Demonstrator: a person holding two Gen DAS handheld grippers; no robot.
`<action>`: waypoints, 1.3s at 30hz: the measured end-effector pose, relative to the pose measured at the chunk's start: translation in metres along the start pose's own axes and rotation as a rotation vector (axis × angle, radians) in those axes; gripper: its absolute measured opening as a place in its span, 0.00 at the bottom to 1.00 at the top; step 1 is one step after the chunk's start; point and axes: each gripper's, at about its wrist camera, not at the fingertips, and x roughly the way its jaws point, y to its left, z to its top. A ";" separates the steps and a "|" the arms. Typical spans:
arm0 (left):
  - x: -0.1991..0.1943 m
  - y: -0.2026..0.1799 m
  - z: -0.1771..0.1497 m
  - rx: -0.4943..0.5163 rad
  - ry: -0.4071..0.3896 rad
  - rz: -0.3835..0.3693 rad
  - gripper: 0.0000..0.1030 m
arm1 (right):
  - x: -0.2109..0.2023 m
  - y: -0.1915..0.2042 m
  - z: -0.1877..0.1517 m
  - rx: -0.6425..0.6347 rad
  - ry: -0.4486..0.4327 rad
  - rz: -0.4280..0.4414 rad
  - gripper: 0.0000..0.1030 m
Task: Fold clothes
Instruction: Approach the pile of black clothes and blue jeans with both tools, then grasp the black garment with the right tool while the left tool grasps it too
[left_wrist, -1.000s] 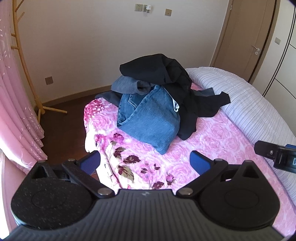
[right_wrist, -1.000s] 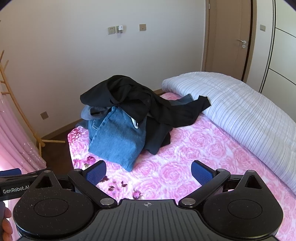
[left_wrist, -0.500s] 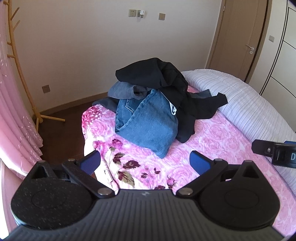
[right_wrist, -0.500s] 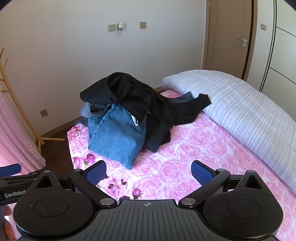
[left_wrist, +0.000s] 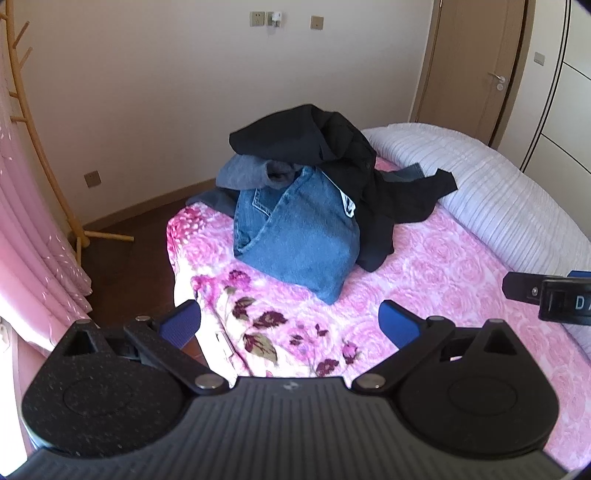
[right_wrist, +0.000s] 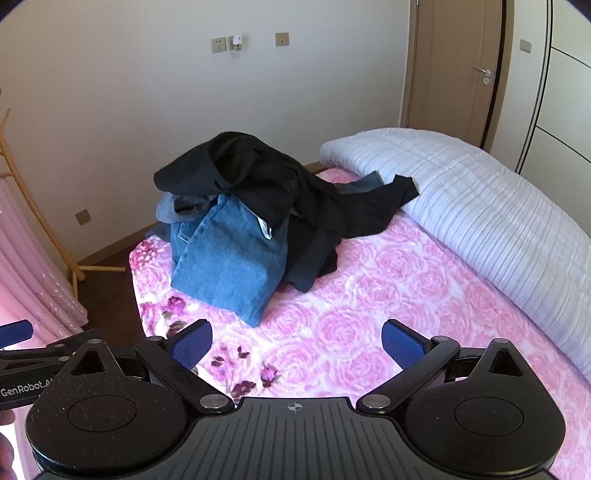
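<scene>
Clothes lie heaped at the bed's (right_wrist: 388, 314) far corner: black jacket (right_wrist: 280, 184) on top, jeans (right_wrist: 229, 266) spilling forward, unfolded. Left tongs (left_wrist: 290, 321) and right tongs (right_wrist: 297, 341) both gape apart, empty, short of the pile. Judged: approach stage; next move needs one garment pulled free.

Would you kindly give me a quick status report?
Left gripper open, right gripper open, both empty. Clothes pile unfolded on bed. Nothing in the way.
</scene>
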 end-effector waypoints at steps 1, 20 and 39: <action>0.000 0.000 0.000 0.004 0.003 0.002 0.98 | 0.001 0.000 0.000 -0.001 0.005 -0.002 0.98; 0.012 -0.010 -0.002 0.041 0.081 0.070 0.98 | 0.023 -0.011 -0.001 0.005 0.083 0.027 0.98; 0.016 -0.010 -0.004 0.051 0.085 0.120 0.98 | 0.026 -0.028 -0.010 -0.075 -0.063 0.187 0.98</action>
